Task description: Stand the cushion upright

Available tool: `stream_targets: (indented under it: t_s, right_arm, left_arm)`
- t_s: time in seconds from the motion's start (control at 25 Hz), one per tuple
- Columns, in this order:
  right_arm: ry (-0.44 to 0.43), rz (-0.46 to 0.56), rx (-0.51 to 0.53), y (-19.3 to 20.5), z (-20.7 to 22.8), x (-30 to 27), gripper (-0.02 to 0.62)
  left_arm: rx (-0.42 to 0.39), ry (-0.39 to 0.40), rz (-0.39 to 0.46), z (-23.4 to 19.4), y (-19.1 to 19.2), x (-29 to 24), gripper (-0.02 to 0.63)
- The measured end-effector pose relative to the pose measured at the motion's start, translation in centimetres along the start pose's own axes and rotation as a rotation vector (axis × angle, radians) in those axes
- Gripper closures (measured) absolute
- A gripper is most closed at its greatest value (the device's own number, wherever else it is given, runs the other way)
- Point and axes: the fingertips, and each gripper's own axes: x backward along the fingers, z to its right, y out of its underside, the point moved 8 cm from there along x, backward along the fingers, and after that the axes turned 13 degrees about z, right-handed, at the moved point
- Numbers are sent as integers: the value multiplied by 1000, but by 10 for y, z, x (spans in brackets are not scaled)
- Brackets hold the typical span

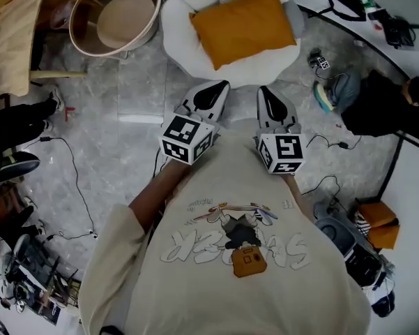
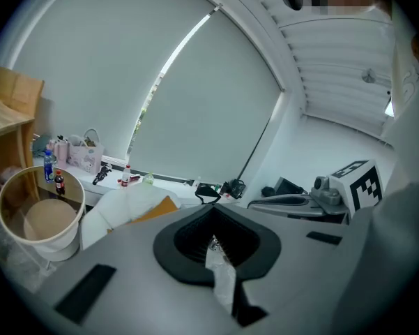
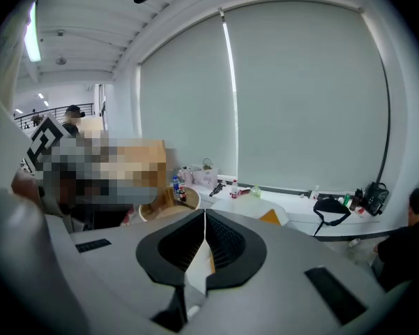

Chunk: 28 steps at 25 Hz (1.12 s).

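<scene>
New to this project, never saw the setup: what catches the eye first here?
An orange cushion lies flat on a round white seat at the top of the head view. Just below it, the left gripper and right gripper point toward it side by side, both shut and empty.
</scene>
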Motion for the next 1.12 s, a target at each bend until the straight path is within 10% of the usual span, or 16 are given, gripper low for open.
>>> stream_targets:
  t_s: [0.44,1.12]
  right_arm:
    - [27,-10,-62,10,62,-7,572]
    - [-213,-153,-44,81,268,-81,572]
  left_arm:
    - [-3,63,-67,12,8,-76,601]
    - [75,-247,-237,26,86,-211,601]
